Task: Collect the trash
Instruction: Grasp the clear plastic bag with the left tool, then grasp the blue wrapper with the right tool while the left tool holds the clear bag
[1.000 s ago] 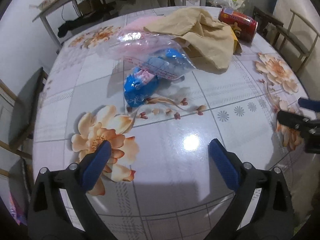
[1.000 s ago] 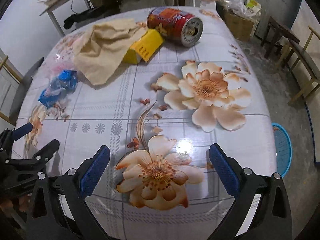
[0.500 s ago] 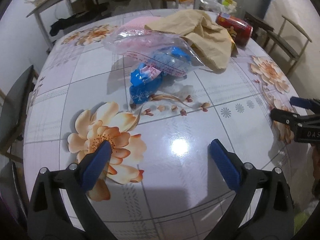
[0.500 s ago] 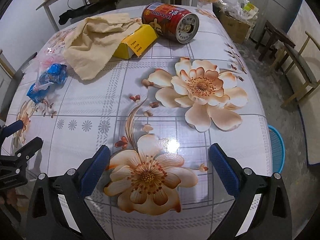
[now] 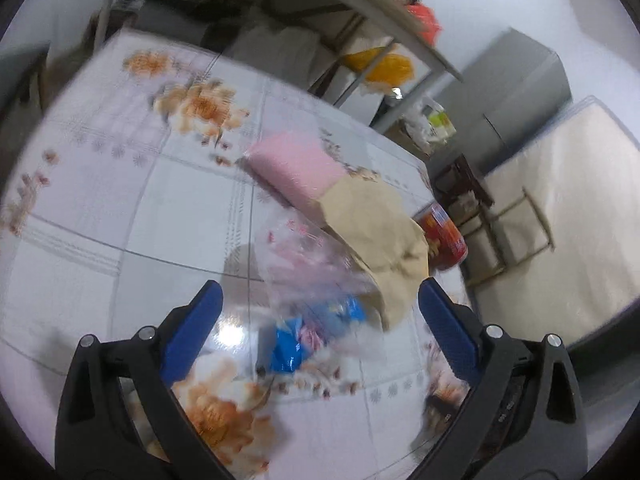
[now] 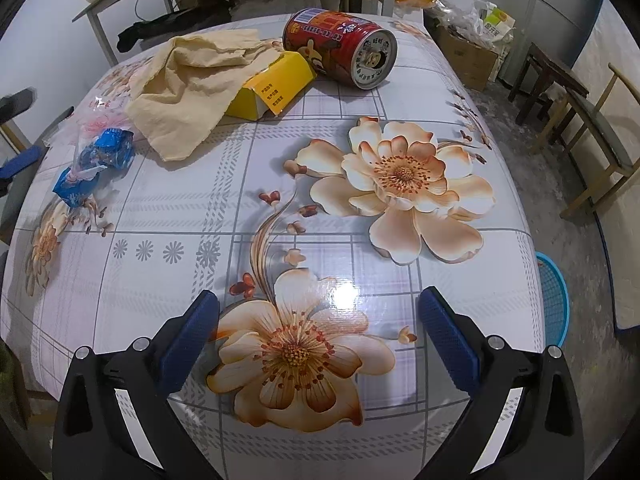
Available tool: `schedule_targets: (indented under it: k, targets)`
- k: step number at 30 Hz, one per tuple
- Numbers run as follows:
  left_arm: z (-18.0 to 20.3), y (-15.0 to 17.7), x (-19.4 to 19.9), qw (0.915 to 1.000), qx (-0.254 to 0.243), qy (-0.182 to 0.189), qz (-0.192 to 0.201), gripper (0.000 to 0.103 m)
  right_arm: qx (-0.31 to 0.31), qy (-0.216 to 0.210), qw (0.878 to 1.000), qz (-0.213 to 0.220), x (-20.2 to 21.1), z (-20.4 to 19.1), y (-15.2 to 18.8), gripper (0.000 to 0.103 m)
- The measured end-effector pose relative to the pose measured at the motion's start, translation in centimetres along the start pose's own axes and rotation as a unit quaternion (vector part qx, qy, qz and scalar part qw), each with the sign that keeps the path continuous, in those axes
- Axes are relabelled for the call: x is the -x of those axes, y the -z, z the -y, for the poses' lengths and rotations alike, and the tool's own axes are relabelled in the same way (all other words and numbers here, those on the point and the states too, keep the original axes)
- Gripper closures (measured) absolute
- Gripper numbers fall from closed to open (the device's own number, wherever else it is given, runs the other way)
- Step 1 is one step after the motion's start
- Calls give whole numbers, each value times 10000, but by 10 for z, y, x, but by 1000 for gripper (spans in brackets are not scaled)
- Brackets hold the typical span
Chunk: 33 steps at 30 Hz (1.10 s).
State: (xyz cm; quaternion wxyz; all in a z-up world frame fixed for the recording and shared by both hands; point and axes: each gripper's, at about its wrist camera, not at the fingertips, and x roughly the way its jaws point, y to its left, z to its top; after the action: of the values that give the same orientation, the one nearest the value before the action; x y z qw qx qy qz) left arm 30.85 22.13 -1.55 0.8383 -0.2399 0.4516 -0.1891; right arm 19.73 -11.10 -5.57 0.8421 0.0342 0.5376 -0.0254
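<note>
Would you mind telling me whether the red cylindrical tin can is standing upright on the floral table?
No, the red cylindrical tin can lies on its side on the floral table, its round silver end facing the right wrist camera.

A counter (image 6: 168, 288) with a glossy floral covering is filling the right wrist view. A tan cloth (image 6: 188, 84) is lying at upper left, draping over a yellow box (image 6: 276, 88). A red can (image 6: 340, 46) is lying on its side at top centre. A clear bag holding blue wrappers (image 6: 94, 160) is sitting at far left.
</note>
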Motion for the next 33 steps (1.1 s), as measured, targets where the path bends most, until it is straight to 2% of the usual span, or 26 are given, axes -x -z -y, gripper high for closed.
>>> schedule_targets:
  k: [4,8,13,17,20,25,29,33]
  targets:
    - [-11,-6,-25,9985,442,170,-272,29,-34,16,10000,63,0,1,1,6]
    - [-21,-5,-48,9949,829,47,-575,50,-48,22,9999,119,-1,1,2,6]
    - [-26,-1,-56,9936,925,137,-634,72,-66,35,9997,225,0,-1,5,6]
    - [-30,3,-54,9940,895,169,-601,85,-63,31,9991,416,2,-1,12,6]
    - [-30,11,-48,9951,808,136,-558,91,-38,4,9992,397,3,-1,14,6]
    - [-28,31,-34,9967,594,138,-540,93,39,-114,9997,211,5,0,11,6]
    - [-19,49,-21,9982,219,77,-553,93,-203,-670,9974,166,11,5,9,6]
    - [-12,69,-6,9981,56,286,-537,95,-252,-1054,9935,358,24,3,7,6]
